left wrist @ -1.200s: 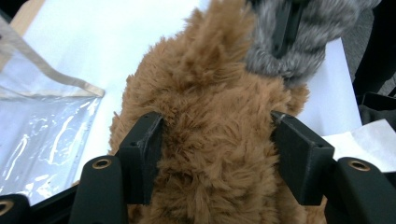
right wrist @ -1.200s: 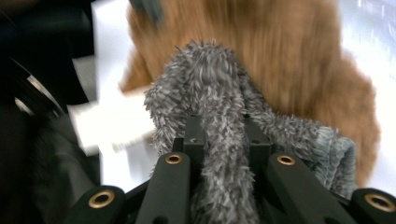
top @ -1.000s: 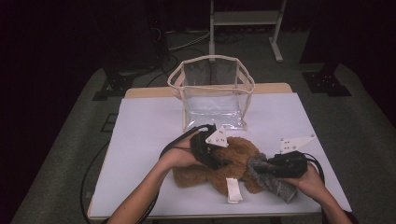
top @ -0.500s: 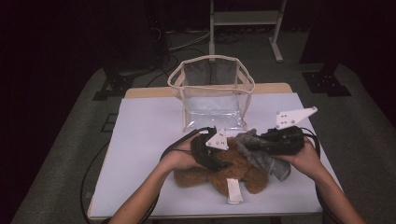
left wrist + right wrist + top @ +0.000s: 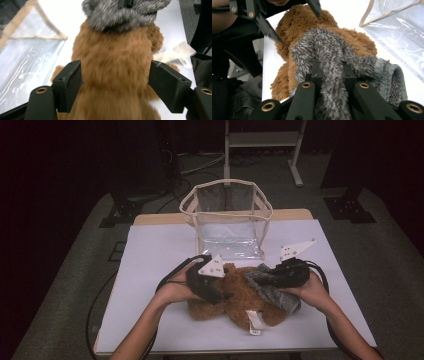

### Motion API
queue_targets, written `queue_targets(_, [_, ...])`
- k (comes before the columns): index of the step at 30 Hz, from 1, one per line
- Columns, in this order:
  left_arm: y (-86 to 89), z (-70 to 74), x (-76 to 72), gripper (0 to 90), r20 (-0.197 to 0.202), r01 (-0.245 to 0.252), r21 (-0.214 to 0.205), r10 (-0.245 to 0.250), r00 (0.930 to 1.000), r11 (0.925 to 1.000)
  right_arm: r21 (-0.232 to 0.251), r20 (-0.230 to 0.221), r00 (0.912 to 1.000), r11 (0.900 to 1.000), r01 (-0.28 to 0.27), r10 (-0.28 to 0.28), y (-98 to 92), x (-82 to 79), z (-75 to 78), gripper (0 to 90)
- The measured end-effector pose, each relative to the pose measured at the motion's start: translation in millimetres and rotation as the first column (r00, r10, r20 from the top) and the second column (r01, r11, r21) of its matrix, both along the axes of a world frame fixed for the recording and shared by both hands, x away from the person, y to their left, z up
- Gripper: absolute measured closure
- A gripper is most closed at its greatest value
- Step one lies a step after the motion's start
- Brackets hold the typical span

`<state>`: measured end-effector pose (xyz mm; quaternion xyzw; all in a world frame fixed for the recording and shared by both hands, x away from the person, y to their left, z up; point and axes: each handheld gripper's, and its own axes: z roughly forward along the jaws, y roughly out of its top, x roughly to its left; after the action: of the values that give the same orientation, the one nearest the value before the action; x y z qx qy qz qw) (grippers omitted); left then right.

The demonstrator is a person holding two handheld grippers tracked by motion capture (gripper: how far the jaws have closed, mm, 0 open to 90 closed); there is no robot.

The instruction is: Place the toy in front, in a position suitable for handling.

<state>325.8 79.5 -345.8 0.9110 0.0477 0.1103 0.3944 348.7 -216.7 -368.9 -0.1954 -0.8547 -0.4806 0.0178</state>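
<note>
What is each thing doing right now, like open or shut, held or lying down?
Teddy bear: lying on the table, between the left gripper's jaws.
Grey fuzzy garment: pinched by the right gripper, draped over the bear.
Clear bag: upright, open on top.
Left gripper: jaws just opening.

On the table there are one brown teddy bear (image 5: 241, 296), one grey fuzzy knitted garment (image 5: 274, 288), one clear plastic zip bag (image 5: 227, 222), and two hand-held grippers, left (image 5: 223, 296) and right (image 5: 264, 276).
</note>
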Motion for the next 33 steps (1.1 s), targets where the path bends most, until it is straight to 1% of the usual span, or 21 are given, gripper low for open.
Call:
queue_targets(2, [12.9,-1.3,-1.8,24.3,-0.002,-0.026,-0.007,0.026,0.9997,0.9996,0.011,-0.012,0.9999,0.9999,0.004,-0.004,-2.7,0.1,-3.4,77.5])
queue_targets(4, [27.4,-4.9,-2.5,23.0,-0.008,-0.052,0.0,0.052,0.9986,0.9986,0.016,-0.007,1.0,0.9999,0.003,-0.003,-3.2,-0.5,-4.6,77.5])
queue_targets(5, [31.7,-6.4,-2.5,22.5,-0.007,-0.065,0.005,0.065,0.9979,0.9979,0.015,-0.006,1.0,0.9999,0.004,-0.003,-3.4,-1.0,-4.7,77.5])
queue_targets(6, [36.6,-9.3,-2.4,22.4,-0.016,-0.08,0.006,0.081,0.9966,0.9967,0.015,-0.008,1.0,0.9999,0.004,-0.004,-3.6,-1.5,-4.8,77.5])
queue_targets(7, [40.6,-12.8,-2.0,22.5,-0.03,-0.086,0.007,0.086,0.9958,0.9963,0.015,-0.008,1.0,0.9999,0.004,-0.004,-3.9,-1.6,-4.9,77.5])
queue_targets(8, [43.2,-16.7,-1.4,23.6,-0.046,-0.083,-0.005,0.083,0.9955,0.9965,0.015,-0.01,0.9999,0.9999,0.004,-0.004,-3.7,-1.9,-4.5,77.4])
queue_targets(10, [44.8,-23.6,-0.5,26.1,-0.057,-0.082,-0.014,0.081,0.9951,0.9965,0.004,-0.007,1.0,1.0,0.002,-0.002,-1.1,-3.0,-0.4,77.3])
queue_targets(12, [44.9,-26.6,1.2,28.4,-0.062,-0.082,-0.017,0.081,0.9948,0.9965,-0.023,0.023,0.9997,0.9997,-0.005,0.006,4.9,-5.4,9.2,77.3])
queue_targets(13, [44.8,-27.6,1.9,29.2,-0.069,-0.088,-0.027,0.086,0.994,0.9958,-0.032,0.038,0.9992,0.9994,-0.009,0.01,8.7,-6.1,14.6,77.3])
queue_targets(14, [44.9,-27.5,2.1,29.9,-0.067,-0.085,-0.029,0.083,0.9943,0.9959,-0.046,0.054,0.9984,0.9988,-0.018,0.02,14.1,-6.1,20.3,77.2])
queue_targets(18, [43.1,-26.9,-0.1,30.9,-0.045,-0.07,-0.021,0.069,0.9966,0.9973,-0.09,0.077,0.9959,0.9951,-0.041,0.048,31.5,0.7,29.9,77.2])
queue_targets(19, [42.9,-26.8,-0.5,31.3,-0.041,-0.069,-0.019,0.068,0.9969,0.9975,-0.095,0.078,0.9957,0.9945,-0.043,0.05,35.2,4.5,31.7,77.2])
queue_targets(21, [42.3,-26.6,-1.6,31.5,-0.037,-0.062,-0.017,0.061,0.9975,0.998,-0.089,0.082,0.9955,0.9952,-0.04,0.047,36.8,11.0,34.8,77.2])
queue_targets(24, [42.1,-25.6,-2.7,31.6,-0.026,-0.045,-0.01,0.045,0.9987,0.9989,-0.079,0.082,0.9965,0.9969,-0.01,0.016,32.8,22.3,38.9,77.2])
queue_targets(26, [42.4,-25.3,-2.9,31.4,-0.021,-0.042,-0.01,0.042,0.9989,0.9991,-0.09,0.078,0.997,0.9959,0.007,0.0,29.6,28.9,37.2,77.2])
queue_targets(28, [44.3,-24.5,-2.7,29.5,-0.023,-0.049,-0.02,0.049,0.9986,0.9986,-0.102,0.053,0.9986,0.9948,0.004,0.001,27.8,33.1,30.6,77.2])
queue_targets(29, [45.2,-24.3,-3.0,27.2,-0.023,-0.055,-0.026,0.055,0.9982,0.9981,-0.111,0.037,0.9993,0.9939,-0.005,0.009,27.6,33.3,25.2,77.2])
queue_targets(30, [47.1,-23.7,-3.3,25.5,-0.018,-0.058,-0.022,0.057,0.9982,0.9981,-0.113,0.025,0.9996,0.9936,-0.009,0.012,27.6,32.3,22.3,77.2])
queue_targets(31, [49.1,-23.4,-3.6,24.4,-0.015,-0.063,-0.02,0.063,0.9979,0.9978,-0.113,0.019,0.9997,0.9935,-0.014,0.016,26.9,30.7,19.4,77.2])
queue_targets(33, [53.6,-23.2,-3.7,23.8,-0.02,-0.07,-0.025,0.07,0.9973,0.9972,-0.098,0.015,0.9996,0.9949,-0.02,0.022,23.9,24.8,16.3,77.3])
